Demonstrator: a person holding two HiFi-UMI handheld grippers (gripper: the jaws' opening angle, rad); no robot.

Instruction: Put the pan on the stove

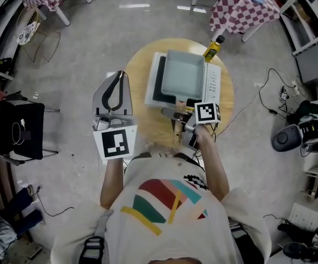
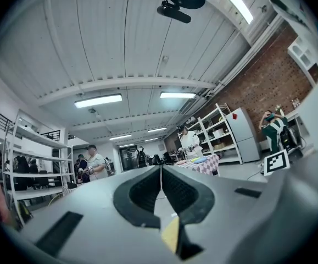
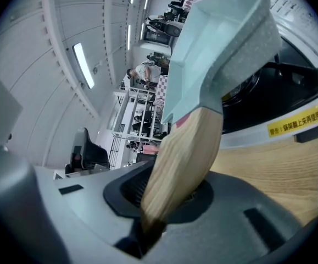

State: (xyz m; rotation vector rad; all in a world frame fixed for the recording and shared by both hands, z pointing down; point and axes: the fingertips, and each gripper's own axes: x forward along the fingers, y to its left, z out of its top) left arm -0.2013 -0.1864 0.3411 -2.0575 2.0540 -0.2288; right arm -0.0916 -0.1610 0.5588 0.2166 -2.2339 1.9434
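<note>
The main risk is the pan tipping or twisting, because the right claw is clamped only on the wooden handle, far from the pan's weight. The pan could roll in the pads, or land crooked on the burner supports and slide when it is let go. A push too far could also bump the yellow bottle standing just past the stove at the far edge of the round wooden surface. The pan is over the stove's burner, covering most of it. Whether it rests there fully I cannot tell, as the right gripper view shows it canted against the stove. The right hand reaches forward, aimed slightly downward. The left claw is closed on nothing and is held level beside the surface, well clear of the stove.
</note>
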